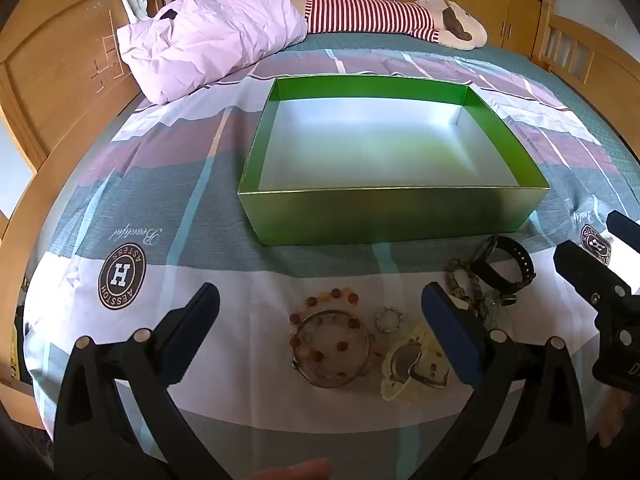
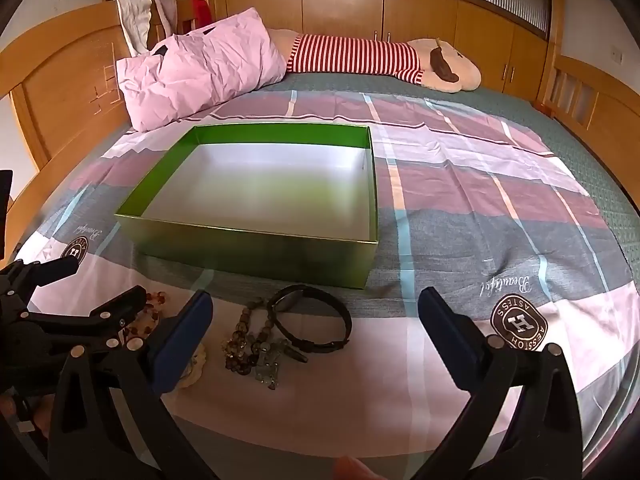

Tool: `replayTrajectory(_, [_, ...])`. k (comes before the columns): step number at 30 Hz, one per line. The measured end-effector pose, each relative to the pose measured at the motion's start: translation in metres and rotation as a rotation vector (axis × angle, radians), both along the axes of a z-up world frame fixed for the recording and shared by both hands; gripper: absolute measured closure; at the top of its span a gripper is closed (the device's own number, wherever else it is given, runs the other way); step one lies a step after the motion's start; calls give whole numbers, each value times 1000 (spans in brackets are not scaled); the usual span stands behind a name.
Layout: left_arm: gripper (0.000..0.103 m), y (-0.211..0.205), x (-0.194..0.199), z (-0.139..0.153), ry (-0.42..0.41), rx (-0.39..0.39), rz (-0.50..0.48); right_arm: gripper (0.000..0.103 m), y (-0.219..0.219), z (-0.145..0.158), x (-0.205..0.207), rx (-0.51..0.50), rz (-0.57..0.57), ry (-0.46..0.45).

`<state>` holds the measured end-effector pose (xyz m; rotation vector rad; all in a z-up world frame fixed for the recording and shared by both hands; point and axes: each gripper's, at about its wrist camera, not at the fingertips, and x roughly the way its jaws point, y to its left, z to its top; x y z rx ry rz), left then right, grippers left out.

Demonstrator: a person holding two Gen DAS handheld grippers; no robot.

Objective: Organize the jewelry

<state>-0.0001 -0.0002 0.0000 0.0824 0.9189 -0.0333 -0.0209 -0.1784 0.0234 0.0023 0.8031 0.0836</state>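
Observation:
An empty green box [image 1: 392, 216] [image 2: 256, 254] sits on the bed. In front of it lies a cluster of jewelry. A red bead bracelet [image 1: 316, 312], a clear bangle [image 1: 334, 350], a small ring [image 1: 389, 319] and a cream watch [image 1: 412, 368] lie between my left gripper's fingers. A brown bead string [image 2: 248, 340] [image 1: 464, 284] and a black watch [image 2: 312, 320] [image 1: 504, 264] lie between my right gripper's fingers. My left gripper [image 1: 320, 312] is open and empty. My right gripper [image 2: 316, 316] is open and empty.
The bedsheet [image 2: 460, 200] is plaid with logo prints. A pink pillow [image 1: 208, 40] and a striped plush toy [image 1: 380, 16] lie at the far end. A wooden headboard [image 1: 60, 60] is at the left, wardrobes behind.

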Motion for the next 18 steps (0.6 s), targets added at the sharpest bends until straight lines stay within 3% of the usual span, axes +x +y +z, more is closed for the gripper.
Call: replayTrajectory(18, [2, 1, 0, 1, 9, -3, -2, 1, 8, -1, 4, -12, 18, -8])
